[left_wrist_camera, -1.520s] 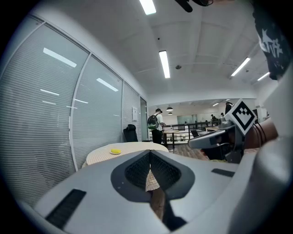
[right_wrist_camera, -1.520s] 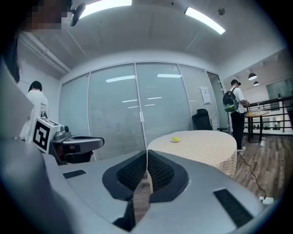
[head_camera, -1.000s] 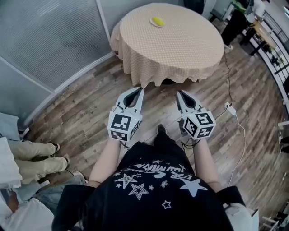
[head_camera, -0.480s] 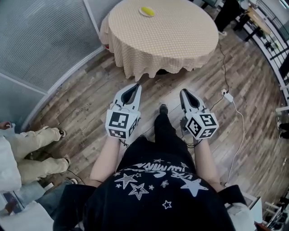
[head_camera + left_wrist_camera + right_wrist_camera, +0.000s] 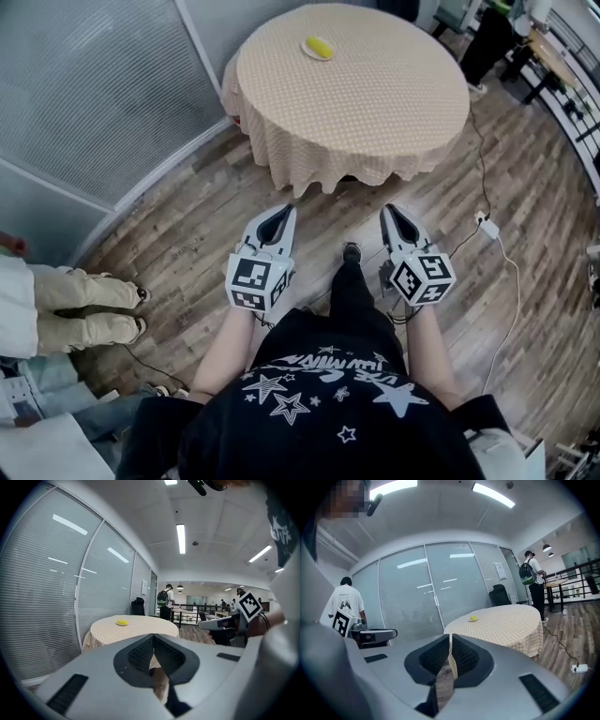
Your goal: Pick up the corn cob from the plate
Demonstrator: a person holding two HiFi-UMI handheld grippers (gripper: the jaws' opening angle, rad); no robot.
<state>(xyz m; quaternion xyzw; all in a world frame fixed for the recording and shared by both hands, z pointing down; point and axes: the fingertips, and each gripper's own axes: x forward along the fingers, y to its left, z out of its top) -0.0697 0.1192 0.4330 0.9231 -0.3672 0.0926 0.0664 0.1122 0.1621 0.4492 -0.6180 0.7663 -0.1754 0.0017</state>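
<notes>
Both left gripper [image 5: 286, 209] and right gripper [image 5: 387, 208] are hovering short of the bench [image 5: 375, 103], jaws clenched empty; reaching unopened risks shoving far-side corn [image 5: 319, 46] off its plate [image 5: 306, 48].

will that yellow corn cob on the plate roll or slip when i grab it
The small yellow corn cob looks rounded and oblong, so it may roll if nudged sideways. The flat-looking pale plate would probably barely stop it. It is too distant to judge slipperiness.
</notes>
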